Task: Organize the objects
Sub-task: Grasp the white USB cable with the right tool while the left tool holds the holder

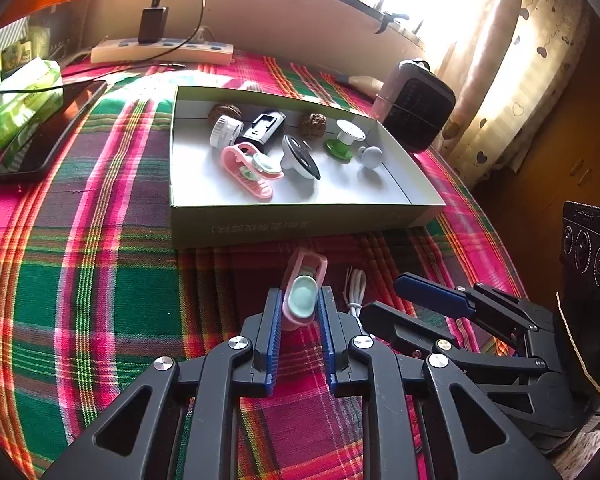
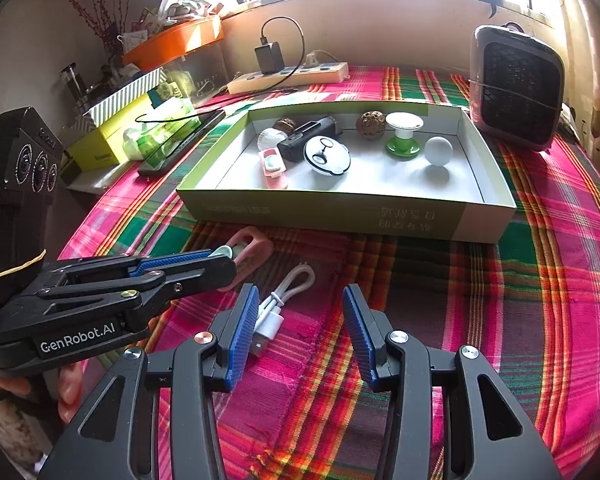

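My left gripper (image 1: 299, 304) is shut on a pink clip with a pale green pad (image 1: 303, 294), held low over the plaid cloth just in front of the box; it also shows in the right wrist view (image 2: 246, 252). An open shallow box (image 1: 300, 220) holds a second pink clip (image 1: 249, 168), a black holder, a white round gadget, a green-and-white spool (image 2: 403, 136), a white ball (image 2: 438, 151) and two brown walnuts. A white USB cable (image 2: 278, 304) lies on the cloth by my right gripper (image 2: 300, 320), which is open and empty.
A small heater (image 2: 516, 88) stands right of the box. A power strip with a black charger (image 2: 288, 74) lies at the back. A dark phone (image 1: 48, 132) and a green tissue pack (image 1: 16, 104) lie left; stacked boxes stand beyond.
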